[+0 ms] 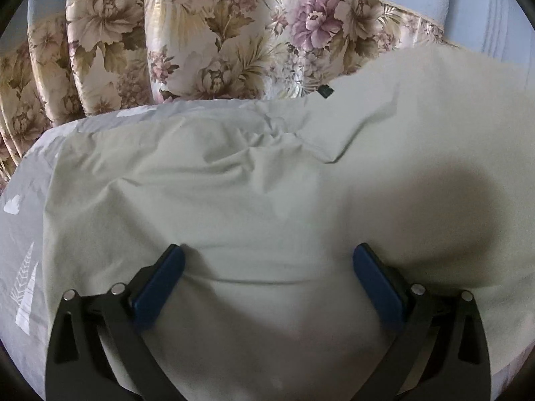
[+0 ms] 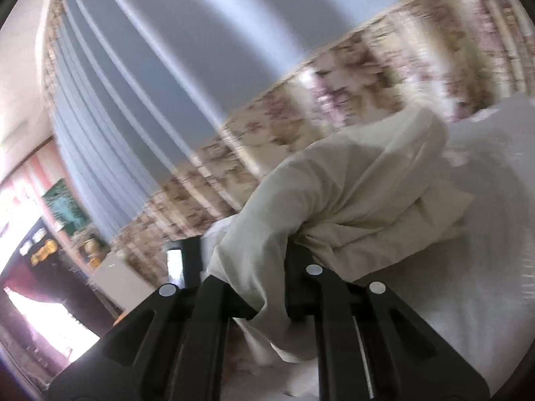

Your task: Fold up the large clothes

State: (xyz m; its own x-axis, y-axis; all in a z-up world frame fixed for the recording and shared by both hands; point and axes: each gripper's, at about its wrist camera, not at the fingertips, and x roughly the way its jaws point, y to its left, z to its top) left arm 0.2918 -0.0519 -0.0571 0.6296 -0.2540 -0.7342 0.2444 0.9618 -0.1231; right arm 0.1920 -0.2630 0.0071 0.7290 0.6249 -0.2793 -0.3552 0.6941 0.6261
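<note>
A large pale cream garment (image 1: 267, 200) lies spread over the bed in the left wrist view. My left gripper (image 1: 267, 260) stands open just above it, blue pads (image 1: 160, 280) wide apart with only flat cloth below them. In the right wrist view, which is tilted and blurred, my right gripper (image 2: 247, 267) is shut on a bunched fold of the same cream garment (image 2: 351, 193). The cloth is lifted off the bed and drapes over the jaws, hiding the fingertips.
A grey bed sheet (image 1: 23, 234) with white prints lies under the garment. A floral curtain (image 1: 200, 43) with blue panels hangs behind the bed. Dark furniture (image 2: 40, 267) and a bright opening show at the left of the right wrist view.
</note>
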